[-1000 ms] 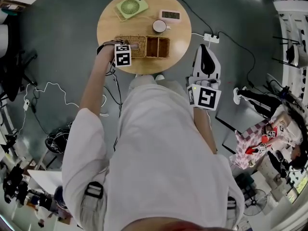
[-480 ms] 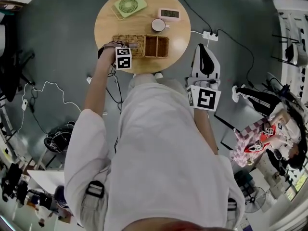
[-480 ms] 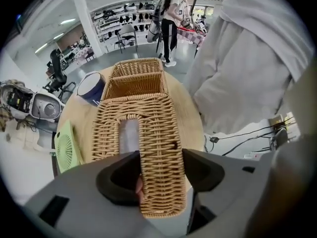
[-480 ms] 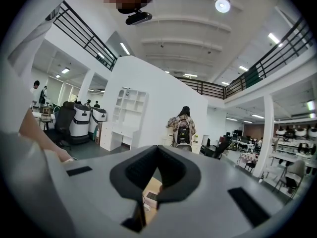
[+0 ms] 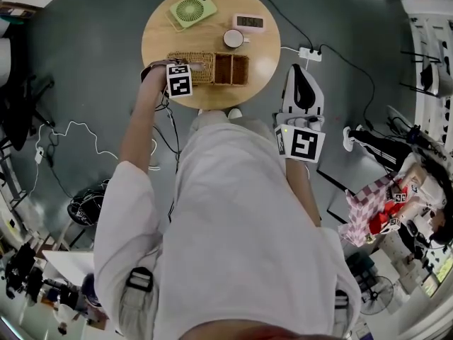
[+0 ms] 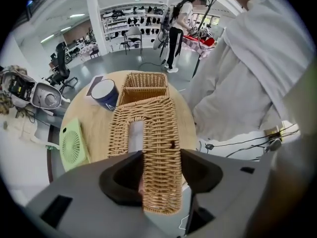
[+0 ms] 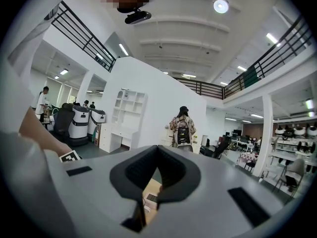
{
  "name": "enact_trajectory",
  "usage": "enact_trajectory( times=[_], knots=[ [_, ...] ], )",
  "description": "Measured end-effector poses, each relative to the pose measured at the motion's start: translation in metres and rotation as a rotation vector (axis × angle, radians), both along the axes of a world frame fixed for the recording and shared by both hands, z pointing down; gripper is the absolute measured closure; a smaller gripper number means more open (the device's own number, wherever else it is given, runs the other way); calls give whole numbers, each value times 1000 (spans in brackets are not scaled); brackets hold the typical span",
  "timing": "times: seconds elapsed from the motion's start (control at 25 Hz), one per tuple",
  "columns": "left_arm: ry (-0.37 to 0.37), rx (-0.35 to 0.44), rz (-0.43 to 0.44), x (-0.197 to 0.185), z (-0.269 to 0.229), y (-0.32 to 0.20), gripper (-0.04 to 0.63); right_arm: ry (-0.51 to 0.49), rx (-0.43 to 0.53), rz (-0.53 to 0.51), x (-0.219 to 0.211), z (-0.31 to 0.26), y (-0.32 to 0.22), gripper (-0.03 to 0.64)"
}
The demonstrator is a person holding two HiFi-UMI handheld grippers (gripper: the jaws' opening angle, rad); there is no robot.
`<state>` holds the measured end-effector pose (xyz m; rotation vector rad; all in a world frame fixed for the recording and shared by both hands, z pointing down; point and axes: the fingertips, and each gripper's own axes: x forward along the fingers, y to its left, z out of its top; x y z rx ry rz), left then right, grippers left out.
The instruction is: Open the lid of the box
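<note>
Wicker lid (image 6: 158,128) of the box (image 5: 231,69), on the round worktop (image 5: 159,37): left claw (image 6: 161,170) has just been closing and its pads (image 6: 126,176) squeeze the lid's frame bar. Risk: springy weave could slip out, or the probably light box lifts along. Left gripper view shows that grip, head view hides it behind the marker cube (image 5: 179,83). Right claw (image 7: 157,155): pinched together, empty, held off-worktop.

Clock (image 5: 250,22) digits too small; wicker lid (image 6: 158,133) left strip behind left tool (image 6: 161,167).
</note>
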<state>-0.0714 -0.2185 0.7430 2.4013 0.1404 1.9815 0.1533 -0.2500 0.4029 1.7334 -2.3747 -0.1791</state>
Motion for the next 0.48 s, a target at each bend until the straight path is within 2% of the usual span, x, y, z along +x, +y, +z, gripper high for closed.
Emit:
enact_trajectory(
  times=[0.24,0.36,0.48],
  knots=[
    [1,18,-1,0,-25,-11,391,-5,7,-1,-4,-7,-1,618],
    [27,49,-9,-2,-45,-22,468,-10,3,-1,-7,-8,-3,619],
    [54,93,-21,-3,-63,-40,503,-16,1,-2,-10,-10,-7,618]
  ],
)
